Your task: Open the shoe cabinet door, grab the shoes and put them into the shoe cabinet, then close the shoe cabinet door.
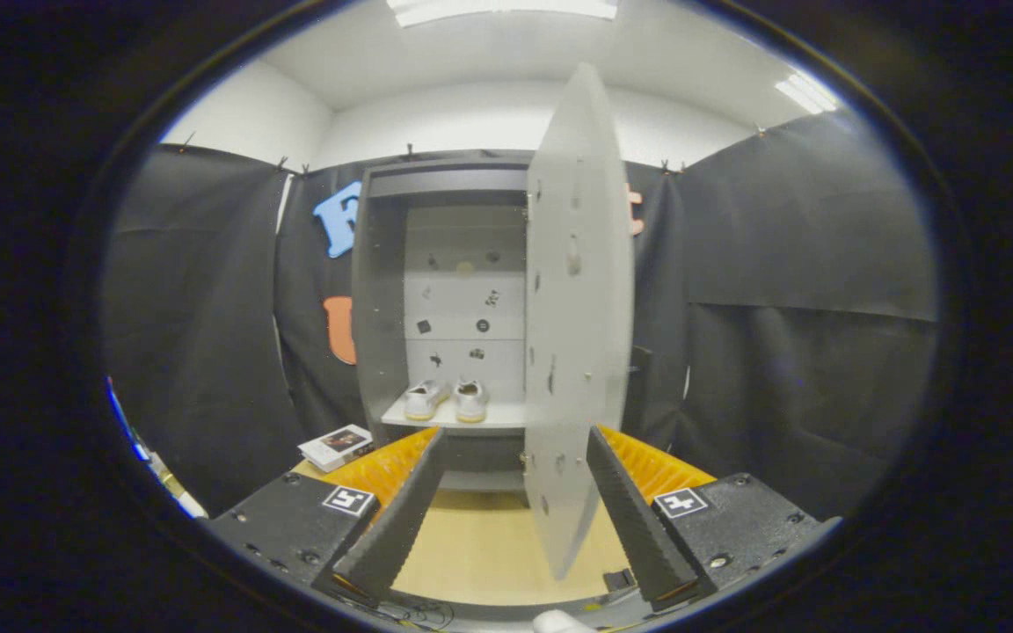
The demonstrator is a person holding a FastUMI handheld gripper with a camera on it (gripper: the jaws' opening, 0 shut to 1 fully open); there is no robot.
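Cabinet [383, 290] shelf holds shoes [447, 400]; hand-held gripper [511, 505] spread.

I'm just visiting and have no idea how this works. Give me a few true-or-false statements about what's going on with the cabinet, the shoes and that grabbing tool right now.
1. The cabinet door is swung open. True.
2. The pair of white shoes lies on the floor outside the cabinet. False: they sit side by side on a shelf inside the cabinet.
3. The tool has its fingers spread apart. True: the door's lower edge stands in the gap between them.
4. The tool is gripping a shoe. False: the shoes are well beyond its fingertips, untouched.
5. A small box lies on the floor beside the cabinet. True.
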